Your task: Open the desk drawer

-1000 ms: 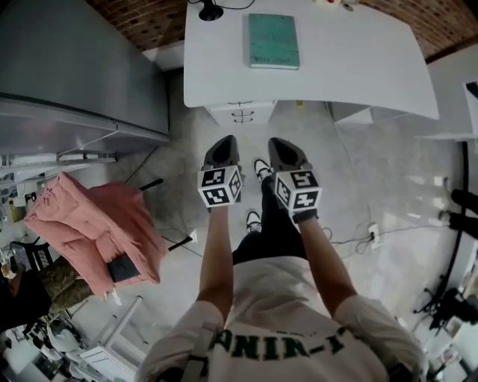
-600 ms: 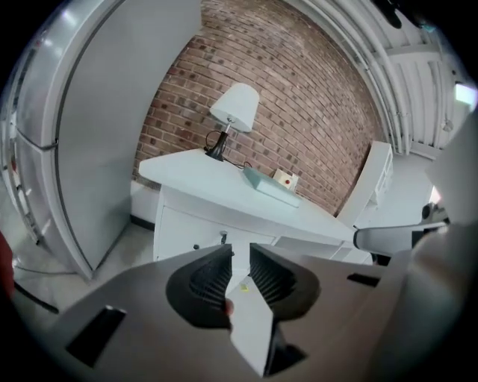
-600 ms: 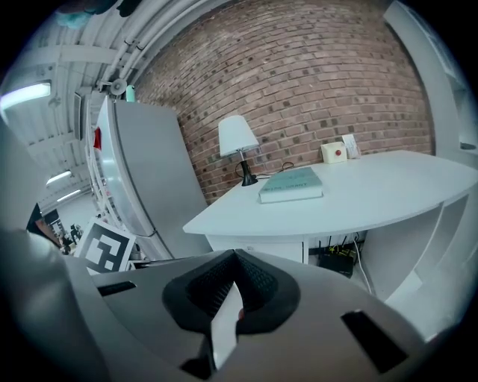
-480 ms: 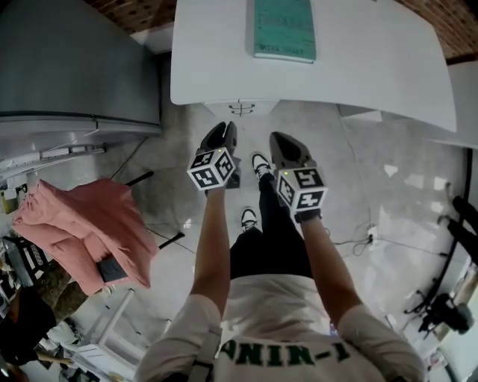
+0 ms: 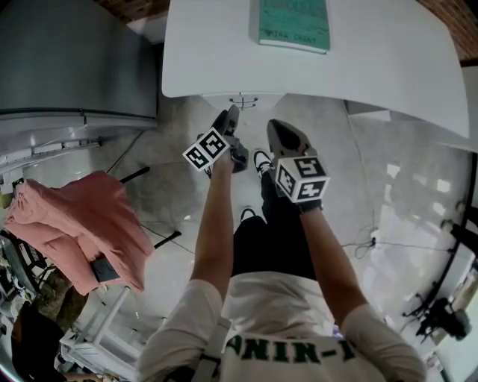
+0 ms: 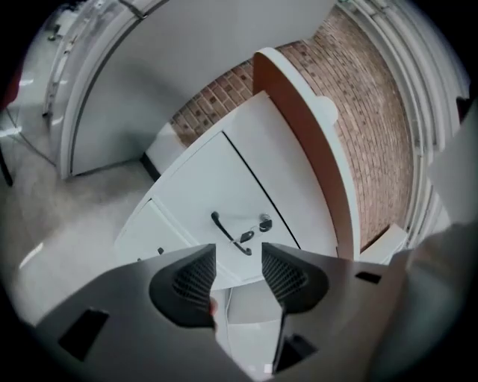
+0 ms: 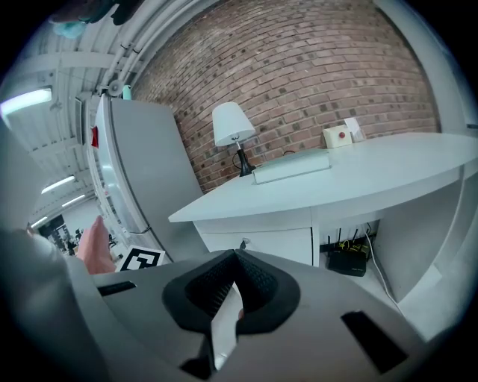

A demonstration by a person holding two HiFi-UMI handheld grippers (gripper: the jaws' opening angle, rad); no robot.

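The white desk (image 5: 373, 67) fills the top of the head view, and its drawer unit (image 5: 243, 101) peeks out under the front edge. In the left gripper view the drawer front (image 6: 224, 201) appears tilted, with a black handle (image 6: 228, 233) and a key in its lock (image 6: 263, 222). My left gripper (image 6: 237, 272) is rolled sideways a short way in front of that handle. Its jaws are opening and nothing is between them. My right gripper (image 7: 237, 257) is shut and empty beside it (image 5: 287, 138), pointing at the desk's drawer (image 7: 261, 242).
A green book (image 5: 293, 22) and a white lamp (image 7: 231, 127) stand on the desk before a brick wall. A tall grey cabinet (image 5: 67, 67) stands at left. A pink jacket drapes over a chair (image 5: 82, 224). A black box with cables (image 7: 347, 261) sits under the desk.
Both grippers have dropped and moved toward the drawer unit. The left one has rolled sideways and its jaws have spread from shut to wide apart.
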